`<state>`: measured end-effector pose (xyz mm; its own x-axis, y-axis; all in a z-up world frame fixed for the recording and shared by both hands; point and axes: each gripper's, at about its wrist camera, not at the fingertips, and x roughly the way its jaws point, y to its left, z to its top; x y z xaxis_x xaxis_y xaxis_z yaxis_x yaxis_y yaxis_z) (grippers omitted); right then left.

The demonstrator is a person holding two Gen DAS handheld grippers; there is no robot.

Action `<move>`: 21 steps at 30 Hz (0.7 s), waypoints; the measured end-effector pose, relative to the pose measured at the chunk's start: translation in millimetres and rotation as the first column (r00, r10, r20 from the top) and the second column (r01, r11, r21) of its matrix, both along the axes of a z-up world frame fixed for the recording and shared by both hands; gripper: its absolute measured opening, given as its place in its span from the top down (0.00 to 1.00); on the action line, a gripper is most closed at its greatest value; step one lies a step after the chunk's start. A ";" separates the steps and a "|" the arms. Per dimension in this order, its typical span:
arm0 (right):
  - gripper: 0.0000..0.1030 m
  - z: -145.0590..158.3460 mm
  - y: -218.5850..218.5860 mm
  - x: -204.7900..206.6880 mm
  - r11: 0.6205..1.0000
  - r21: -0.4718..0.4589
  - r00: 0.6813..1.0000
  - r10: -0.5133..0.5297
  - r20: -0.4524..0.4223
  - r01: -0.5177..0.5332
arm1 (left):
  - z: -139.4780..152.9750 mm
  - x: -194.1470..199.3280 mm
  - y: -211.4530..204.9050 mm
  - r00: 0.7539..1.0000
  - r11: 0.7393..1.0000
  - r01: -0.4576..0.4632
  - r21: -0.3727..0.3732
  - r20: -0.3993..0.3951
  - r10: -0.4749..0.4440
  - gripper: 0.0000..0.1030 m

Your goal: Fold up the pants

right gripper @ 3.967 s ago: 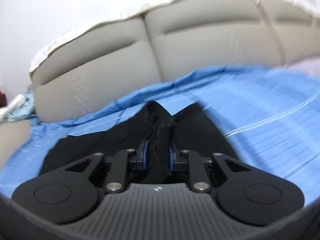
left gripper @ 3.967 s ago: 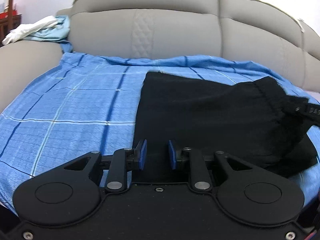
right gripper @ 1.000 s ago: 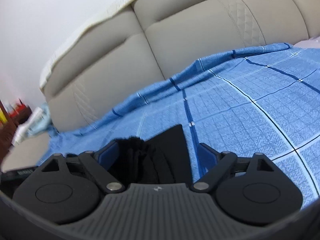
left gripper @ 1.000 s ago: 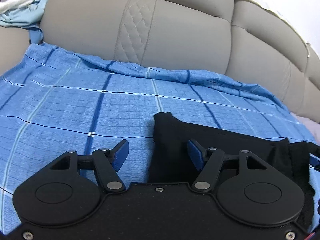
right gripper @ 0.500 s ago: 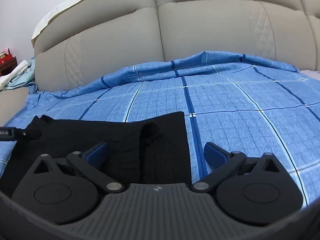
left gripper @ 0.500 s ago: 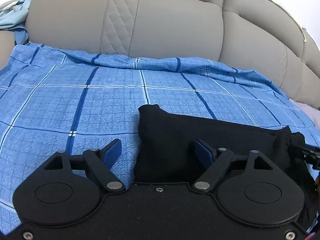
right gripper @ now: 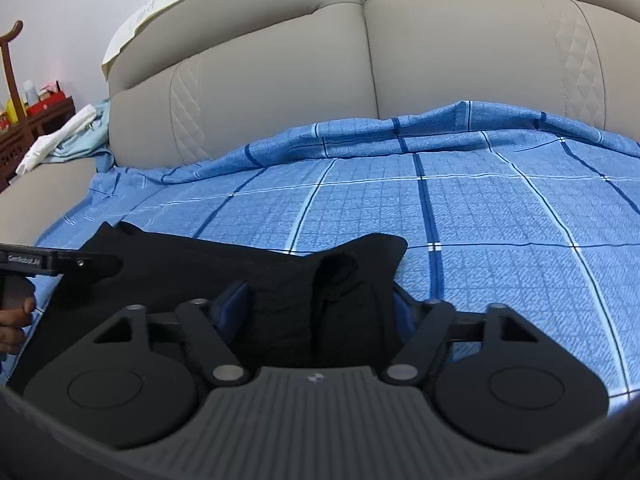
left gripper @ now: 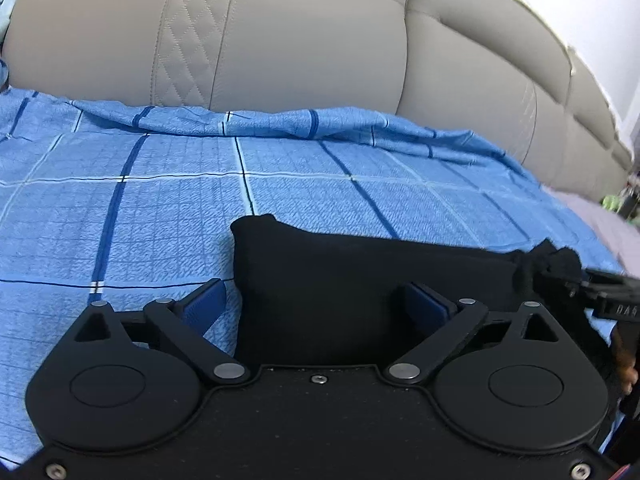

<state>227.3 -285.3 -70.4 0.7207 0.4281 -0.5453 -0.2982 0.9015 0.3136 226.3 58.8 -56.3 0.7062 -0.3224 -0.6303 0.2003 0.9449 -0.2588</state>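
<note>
The black pants (left gripper: pixel 360 276) lie folded into a compact bundle on the blue checked sheet (left gripper: pixel 140 208). My left gripper (left gripper: pixel 316 304) is open, its blue pads wide apart over the bundle's left end, holding nothing. In the right wrist view the pants (right gripper: pixel 280 280) show a bunched, gathered end near the camera. My right gripper (right gripper: pixel 316 308) is open with its pads on either side of that bunched end. The right gripper's tip (left gripper: pixel 600 300) shows at the left wrist view's right edge, and the left gripper's tip (right gripper: pixel 60 262) at the right wrist view's left edge.
A grey padded sofa back (left gripper: pixel 280 40) rises behind the sheet. White and light-blue cloths (right gripper: pixel 68 136) lie on the sofa arm at the left. A dark wooden shelf (right gripper: pixel 24 120) with small items stands beyond it.
Four seconds ago both grippers were nearly shut on the pants, the right one carrying a bunch across. Both have opened wide since; the pants now lie folded narrower and still.
</note>
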 end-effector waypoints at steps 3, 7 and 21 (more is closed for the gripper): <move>0.38 -0.4 -0.7 0.2 1.000 0.030 1.000 0.008 -0.006 -0.008 | -0.3 1.2 4.2 1.000 0.999 0.007 -0.050 0.005 -0.007 0.07; 0.38 -4.1 -1.0 1.2 0.998 0.067 1.000 -0.001 -0.011 0.001 | -1.3 1.5 11.3 1.000 0.995 0.009 -0.098 0.008 -0.009 0.07; 0.52 -5.5 25.0 -3.0 0.993 0.114 0.999 -0.034 -0.012 0.036 | -0.3 -25.6 3.7 0.942 0.947 -0.322 0.009 0.105 0.319 0.83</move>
